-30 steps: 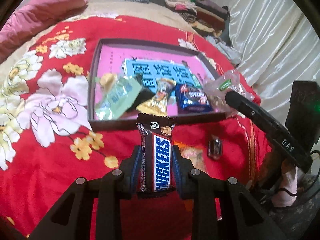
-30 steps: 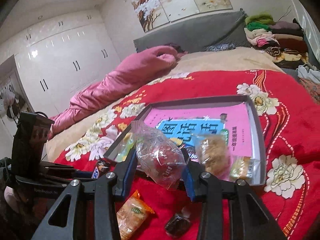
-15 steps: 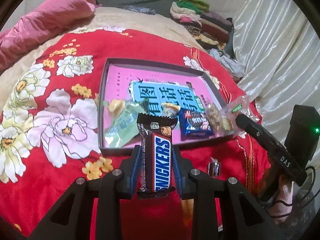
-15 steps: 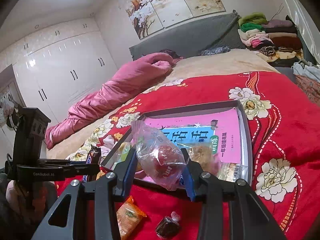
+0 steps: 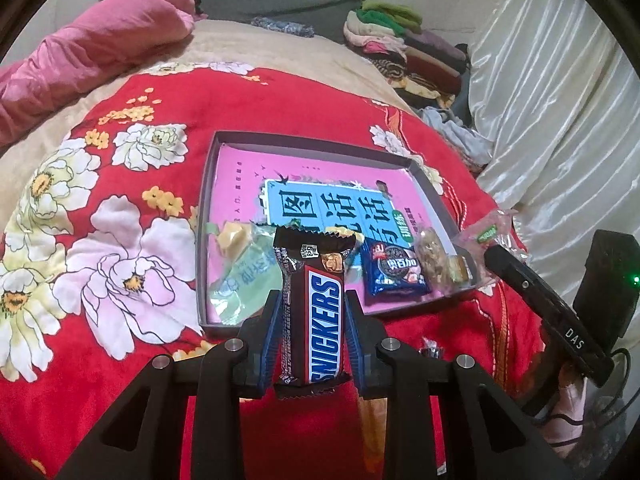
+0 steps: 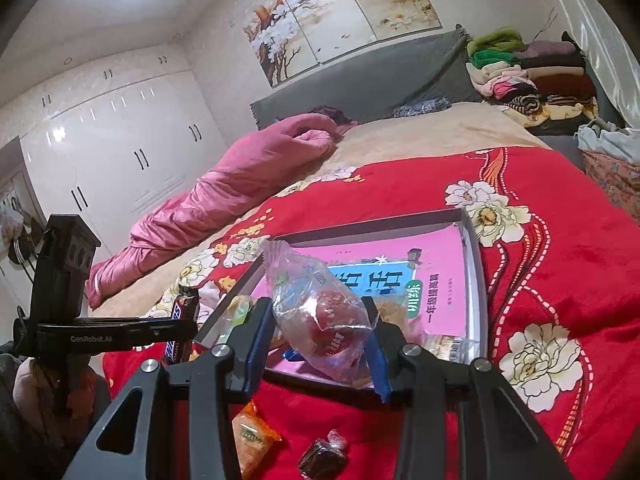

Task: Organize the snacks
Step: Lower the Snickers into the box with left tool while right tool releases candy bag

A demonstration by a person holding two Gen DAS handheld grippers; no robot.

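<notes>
My left gripper is shut on a brown Snickers bar, held upright above the red bedspread just in front of the grey tray. The tray holds a pink book and several snacks: a green packet, a blue cookie packet and a nut bar. My right gripper is shut on a clear bag with a red snack, held over the tray's near edge. An orange packet and a dark wrapped candy lie on the bedspread below it.
The red flowered bedspread covers the bed. A pink quilt lies at the far left, folded clothes are stacked at the far right, white curtains hang on the right. White wardrobes stand beyond the bed.
Both grippers have risen and drawn back from the tray, keeping hold of their snacks. The tray looks smaller and farther in both views.
</notes>
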